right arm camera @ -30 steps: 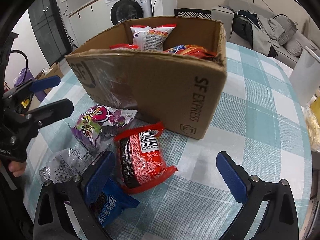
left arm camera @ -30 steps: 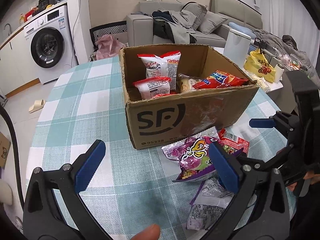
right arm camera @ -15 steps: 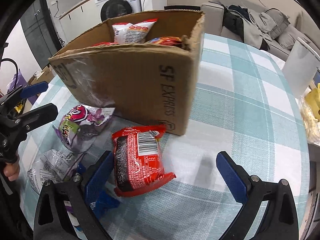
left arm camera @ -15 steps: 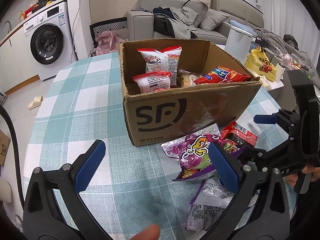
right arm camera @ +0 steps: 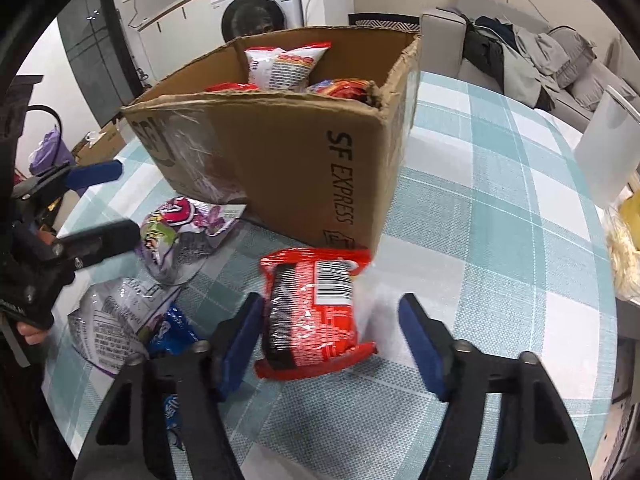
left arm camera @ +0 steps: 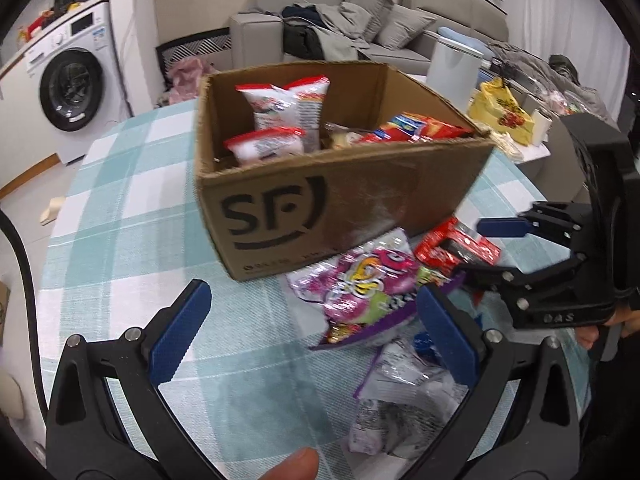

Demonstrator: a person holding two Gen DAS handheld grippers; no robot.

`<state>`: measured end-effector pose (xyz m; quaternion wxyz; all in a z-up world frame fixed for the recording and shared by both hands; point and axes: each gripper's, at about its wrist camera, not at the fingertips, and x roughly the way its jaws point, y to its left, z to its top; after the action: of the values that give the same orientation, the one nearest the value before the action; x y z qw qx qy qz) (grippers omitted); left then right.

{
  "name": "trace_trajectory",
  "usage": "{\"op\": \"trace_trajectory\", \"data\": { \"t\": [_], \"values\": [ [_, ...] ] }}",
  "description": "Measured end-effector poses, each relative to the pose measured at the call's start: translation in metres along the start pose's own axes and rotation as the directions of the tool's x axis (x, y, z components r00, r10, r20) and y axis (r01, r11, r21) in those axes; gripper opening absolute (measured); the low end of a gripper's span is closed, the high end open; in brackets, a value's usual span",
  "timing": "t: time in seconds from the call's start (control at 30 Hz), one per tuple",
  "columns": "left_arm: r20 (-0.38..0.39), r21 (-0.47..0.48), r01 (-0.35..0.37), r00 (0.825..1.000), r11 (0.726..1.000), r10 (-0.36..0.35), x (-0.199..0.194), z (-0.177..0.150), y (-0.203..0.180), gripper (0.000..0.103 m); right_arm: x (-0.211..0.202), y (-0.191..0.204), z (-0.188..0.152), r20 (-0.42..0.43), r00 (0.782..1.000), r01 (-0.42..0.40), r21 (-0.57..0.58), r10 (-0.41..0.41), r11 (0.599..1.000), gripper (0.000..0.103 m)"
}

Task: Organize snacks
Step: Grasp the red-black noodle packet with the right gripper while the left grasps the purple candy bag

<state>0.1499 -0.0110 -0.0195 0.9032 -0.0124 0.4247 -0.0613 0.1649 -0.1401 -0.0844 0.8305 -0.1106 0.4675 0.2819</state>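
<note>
Reading "SF EXPRESS" on cardboard box [right arm camera: 304, 148].

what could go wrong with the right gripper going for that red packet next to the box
1. The right gripper has just been closing around the red packet, but only its left pad looks near the wrapper; a gap shows on the right, so the packet may slide or twist.
2. The packet lies close to the cardboard box corner, so lifting could snag it there.
3. The blue packet beside the left finger might get nudged.
</note>
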Motion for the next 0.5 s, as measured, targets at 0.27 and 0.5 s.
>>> {"op": "trace_trajectory", "data": {
  "t": [0.27, 0.5],
  "values": [
    [-0.027, 0.032, 0.040, 0.999, 0.999, -0.039, 0.005, -0.004, -0.016, 0.102, -0.005, 0.001, 0.006, 0.035, 0.999, -0.040, -0.003, 0.040, 0.999, 0.045],
    [-0.060, -0.026, 0.065, 0.996, 0.998, -0.066, 0.019, -0.004, -0.014, 0.102, -0.009, -0.002, 0.006, 0.044, 0.998, -0.040, 0.015, 0.039, 0.999, 0.045]
  ]
}}
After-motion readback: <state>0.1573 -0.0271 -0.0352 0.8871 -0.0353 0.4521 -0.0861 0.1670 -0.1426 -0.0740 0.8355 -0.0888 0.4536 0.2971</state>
